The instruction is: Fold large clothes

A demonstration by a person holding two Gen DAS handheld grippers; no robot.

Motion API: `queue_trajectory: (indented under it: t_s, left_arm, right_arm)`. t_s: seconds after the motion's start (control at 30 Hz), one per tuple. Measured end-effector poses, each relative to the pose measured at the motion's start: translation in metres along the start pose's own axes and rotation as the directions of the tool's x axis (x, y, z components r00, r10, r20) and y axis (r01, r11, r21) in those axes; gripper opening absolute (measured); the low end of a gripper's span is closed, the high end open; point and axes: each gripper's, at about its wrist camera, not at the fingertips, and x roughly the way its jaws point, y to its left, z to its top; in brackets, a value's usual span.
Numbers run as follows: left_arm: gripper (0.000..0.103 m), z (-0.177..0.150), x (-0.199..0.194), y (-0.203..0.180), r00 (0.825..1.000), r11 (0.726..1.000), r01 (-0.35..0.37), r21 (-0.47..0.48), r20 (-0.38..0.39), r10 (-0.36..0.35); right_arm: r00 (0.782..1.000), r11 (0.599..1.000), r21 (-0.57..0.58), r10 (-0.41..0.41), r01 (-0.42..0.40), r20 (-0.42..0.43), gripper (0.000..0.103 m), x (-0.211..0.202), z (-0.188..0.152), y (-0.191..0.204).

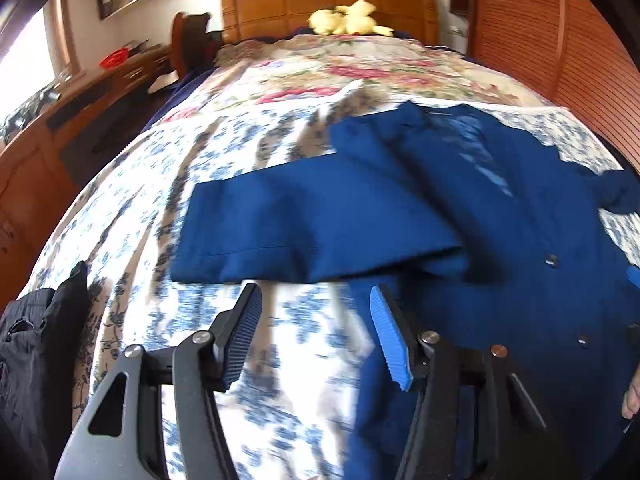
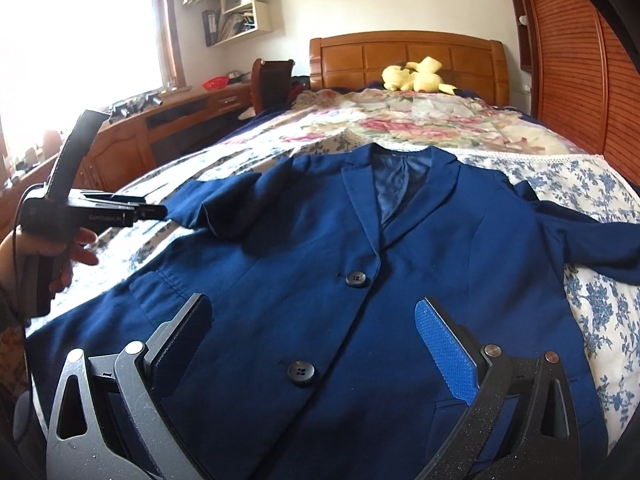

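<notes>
A navy blue jacket (image 2: pixel 320 240) lies face up on the flowered bedspread (image 2: pixel 580 184), collar toward the headboard, with two dark buttons down its front. In the left wrist view its left sleeve (image 1: pixel 312 232) is bent across the bed with the cuff just beyond my fingertips. My left gripper (image 1: pixel 314 320) is open and nothing is between its pads. The right wrist view shows that same left gripper (image 2: pixel 154 211) from the side, in a hand, its tip next to the cuff (image 2: pixel 212 216). My right gripper (image 2: pixel 316 320) hangs open over the jacket's lower front. The other sleeve (image 2: pixel 592 240) trails off to the right.
A yellow plush toy (image 2: pixel 416 74) rests against the wooden headboard (image 2: pixel 400 46). A wooden desk (image 2: pixel 168 120) runs along the left side of the bed and slatted wardrobe doors (image 2: pixel 572 60) along the right. A black garment (image 1: pixel 36 340) lies at the bed's near left edge.
</notes>
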Motion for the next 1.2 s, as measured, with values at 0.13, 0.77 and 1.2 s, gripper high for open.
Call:
queue_trajectory:
  t_s: [0.13,0.77,1.2]
  left_arm:
    - [0.055,-0.001,0.022,0.03,0.999,0.998,-0.048,-0.043,-0.021,0.047]
    - [0.05,0.009,0.097,0.112,0.991,0.963,-0.099,-0.252,-0.114,0.072]
    - [0.007,0.066,-0.044,-0.022,0.991,0.999,-0.042,0.021,0.125,0.039]
  right_arm:
    - [1.0,1.0,-0.002,-0.002,0.002,-0.016,0.103,0.005,-0.003,0.001]
    - [0.999,0.999,-0.033,0.013,-0.015,-0.049,0.103,0.014,-0.007,0.007]
    - [0.999,0.999,-0.028,0.028,-0.028,-0.018,0.103,-0.004,-0.002,0.007]
